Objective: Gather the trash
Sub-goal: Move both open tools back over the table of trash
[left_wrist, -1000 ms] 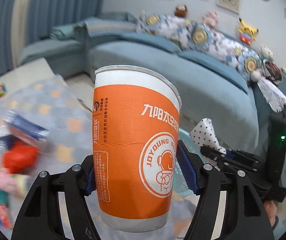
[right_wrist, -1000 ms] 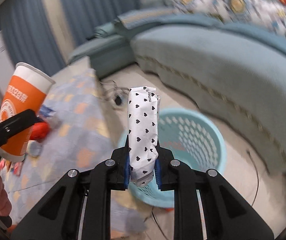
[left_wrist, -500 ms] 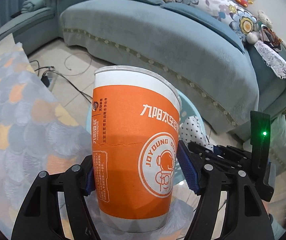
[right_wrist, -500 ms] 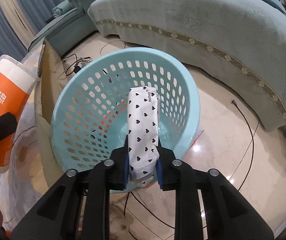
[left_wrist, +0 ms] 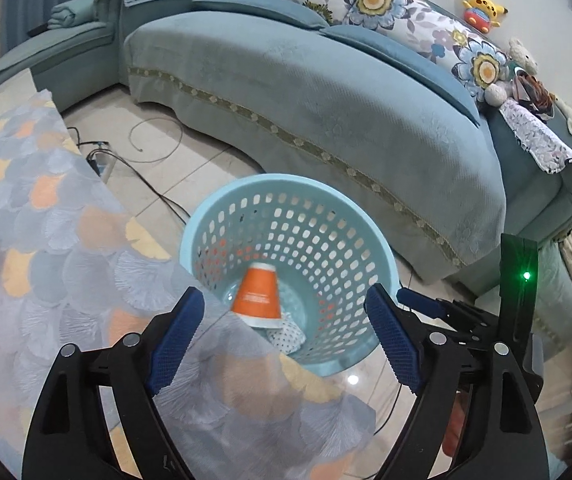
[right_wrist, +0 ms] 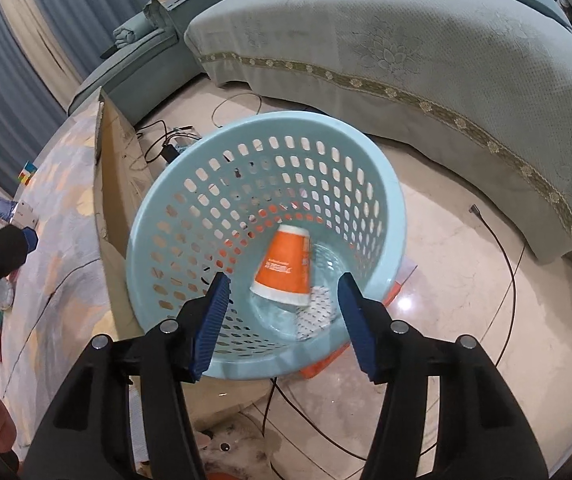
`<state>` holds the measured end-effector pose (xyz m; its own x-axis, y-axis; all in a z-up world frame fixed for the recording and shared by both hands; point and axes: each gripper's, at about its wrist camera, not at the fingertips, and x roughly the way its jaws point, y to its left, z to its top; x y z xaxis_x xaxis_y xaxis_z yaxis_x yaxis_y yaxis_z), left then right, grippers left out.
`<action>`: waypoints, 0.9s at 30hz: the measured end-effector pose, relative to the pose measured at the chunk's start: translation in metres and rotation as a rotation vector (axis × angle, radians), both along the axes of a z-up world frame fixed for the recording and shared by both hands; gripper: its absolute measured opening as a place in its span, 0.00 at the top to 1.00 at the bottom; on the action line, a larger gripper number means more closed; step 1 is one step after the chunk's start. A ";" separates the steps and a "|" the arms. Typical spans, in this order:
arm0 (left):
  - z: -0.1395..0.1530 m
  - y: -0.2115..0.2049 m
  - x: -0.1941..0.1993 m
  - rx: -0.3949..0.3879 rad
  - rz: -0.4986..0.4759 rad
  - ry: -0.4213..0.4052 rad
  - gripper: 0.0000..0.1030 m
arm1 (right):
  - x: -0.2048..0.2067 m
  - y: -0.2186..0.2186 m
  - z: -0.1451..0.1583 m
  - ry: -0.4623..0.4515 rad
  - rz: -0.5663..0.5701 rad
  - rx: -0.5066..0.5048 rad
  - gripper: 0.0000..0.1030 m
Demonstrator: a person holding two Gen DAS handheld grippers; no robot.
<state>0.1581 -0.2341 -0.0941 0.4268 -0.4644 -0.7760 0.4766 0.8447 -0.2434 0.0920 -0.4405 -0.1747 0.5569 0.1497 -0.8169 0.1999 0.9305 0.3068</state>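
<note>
The light blue perforated trash basket stands on the tiled floor beside the table. Inside it the orange paper cup lies tipped over, on top of the white heart-patterned packet. My left gripper is open and empty above the table edge and the basket's near rim. My right gripper is open and empty right above the basket; its fingers also show in the left wrist view.
A table with a grey and orange scale-patterned cloth lies to the left, with a few items on it. A long blue sofa curves behind the basket. Cables run across the floor.
Both grippers opened. The orange cup left my left gripper and the heart-patterned packet left my right gripper; both now lie in the basket.
</note>
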 end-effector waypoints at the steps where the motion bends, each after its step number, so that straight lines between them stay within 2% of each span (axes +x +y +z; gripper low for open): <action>1: 0.002 0.001 -0.001 -0.001 0.002 -0.004 0.21 | 0.000 0.002 0.001 -0.001 0.006 0.000 0.49; 8: 0.033 0.032 -0.019 -0.033 0.035 -0.078 0.21 | -0.007 0.033 0.027 -0.066 0.080 -0.011 0.49; 13: 0.066 0.084 -0.043 -0.066 0.112 -0.151 0.21 | -0.009 0.074 0.060 -0.151 0.169 -0.006 0.49; 20: 0.088 0.189 -0.075 -0.043 0.336 -0.215 0.21 | -0.002 0.168 0.103 -0.265 0.369 -0.009 0.49; 23: 0.086 0.242 -0.086 0.006 0.470 -0.218 0.21 | 0.004 0.210 0.115 -0.294 0.449 -0.005 0.49; 27: 0.076 0.293 -0.096 0.083 0.594 -0.212 0.21 | 0.010 0.267 0.124 -0.321 0.554 -0.014 0.48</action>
<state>0.0622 0.0587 -0.0185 0.7415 -0.0430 -0.6696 -0.0484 0.9919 -0.1172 0.1021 -0.1732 -0.0507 0.6175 0.4758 -0.6263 -0.4113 0.8741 0.2584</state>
